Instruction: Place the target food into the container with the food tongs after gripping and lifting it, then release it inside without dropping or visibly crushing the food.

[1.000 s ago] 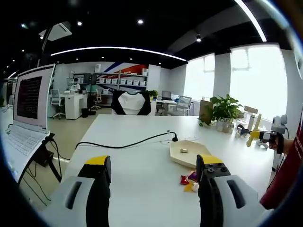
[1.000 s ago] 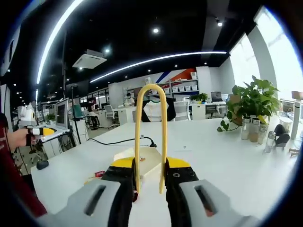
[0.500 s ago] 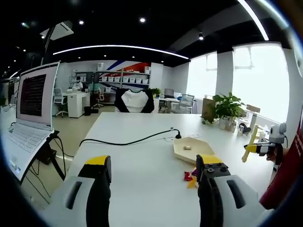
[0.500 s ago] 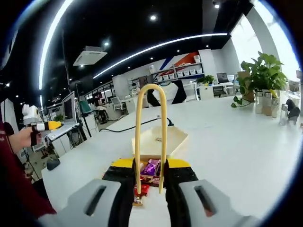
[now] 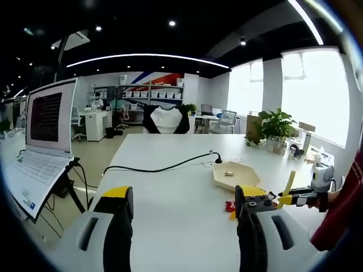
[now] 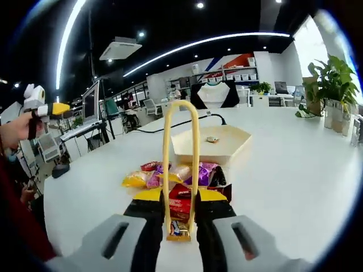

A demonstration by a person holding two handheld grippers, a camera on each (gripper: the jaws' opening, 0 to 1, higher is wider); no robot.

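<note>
Colourful wrapped snacks (image 6: 180, 174) heaped beside beige hexagonal tray (image 6: 238, 143)

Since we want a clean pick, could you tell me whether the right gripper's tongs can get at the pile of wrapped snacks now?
Probably yes: the right gripper holds the yellow tongs right over the wrapped snacks, with nothing between them.

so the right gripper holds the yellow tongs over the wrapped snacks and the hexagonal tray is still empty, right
Not empty. The right gripper view shows one small piece already lying in the beige hexagonal tray. The rest holds: the right gripper grips the yellow looped tongs over the pile of colourful wrapped snacks.
</note>
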